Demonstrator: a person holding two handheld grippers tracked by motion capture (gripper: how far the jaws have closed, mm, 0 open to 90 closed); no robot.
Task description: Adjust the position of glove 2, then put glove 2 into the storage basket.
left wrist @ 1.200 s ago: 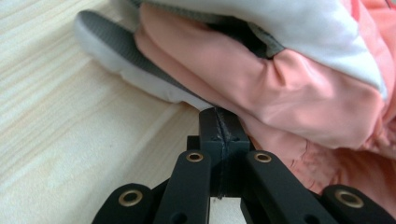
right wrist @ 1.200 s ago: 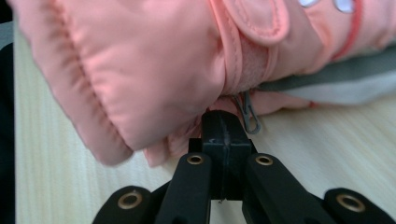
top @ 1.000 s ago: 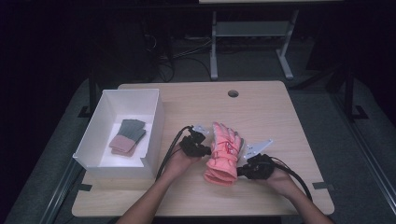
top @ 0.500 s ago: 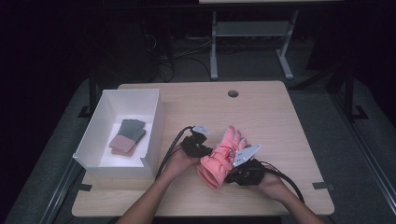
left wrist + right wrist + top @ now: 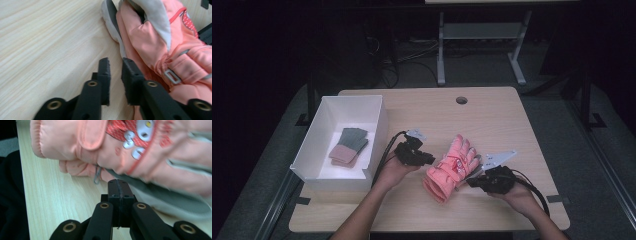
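Note:
A salmon-pink winter glove [image 5: 452,167] lies aslant on the wooden table [image 5: 497,125], cuff toward me and fingers pointing far right. My left gripper [image 5: 428,160] sits just left of it. In the left gripper view its jaws [image 5: 116,61] have just been opening; they stand a little apart with nothing between them, and the glove [image 5: 155,47] lies to their right. My right gripper [image 5: 470,178] is at the glove's right side. In the right gripper view it [image 5: 118,182] is shut, tips against the glove's grey underside [image 5: 160,195]. Whether fabric is pinched I cannot tell.
A white open box [image 5: 377,127] stands at the table's left and holds a folded grey and pink pair [image 5: 348,146]. A round cable hole [image 5: 461,100] is near the far edge. Black cables trail from both grippers. Beyond the table stands a grey metal frame [image 5: 477,45].
The glove has swung from pointing straight away to lying diagonally. The left gripper has drawn off its left side. The right hand has shifted slightly right.

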